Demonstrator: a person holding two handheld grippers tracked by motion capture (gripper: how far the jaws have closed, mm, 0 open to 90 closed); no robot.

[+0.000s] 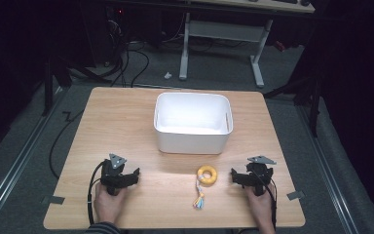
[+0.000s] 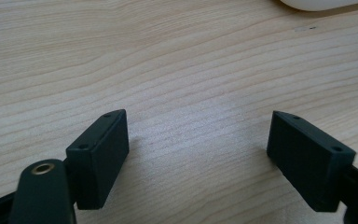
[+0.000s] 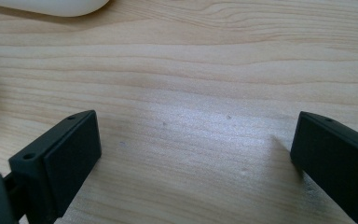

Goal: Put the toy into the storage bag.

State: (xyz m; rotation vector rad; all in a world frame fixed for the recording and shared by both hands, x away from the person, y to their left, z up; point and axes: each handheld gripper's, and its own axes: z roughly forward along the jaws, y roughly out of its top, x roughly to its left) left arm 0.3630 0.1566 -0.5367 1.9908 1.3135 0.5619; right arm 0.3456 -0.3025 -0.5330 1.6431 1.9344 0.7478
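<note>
Resting wide-jawed and empty on the counter, the right hand-held gripper sits at three o'clock of the yellow ring; the left hand-held gripper gapes too. Its dangling tassel could snag or slip during lifting toward the white bin.

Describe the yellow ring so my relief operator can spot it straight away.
Start at the white bin in the middle of the table. Just in front of its near wall, towards the right gripper, lies the yellow ring. It is the sole yellow thing there, a small doughnut shape trailing a cord with a coloured tassel.
</note>
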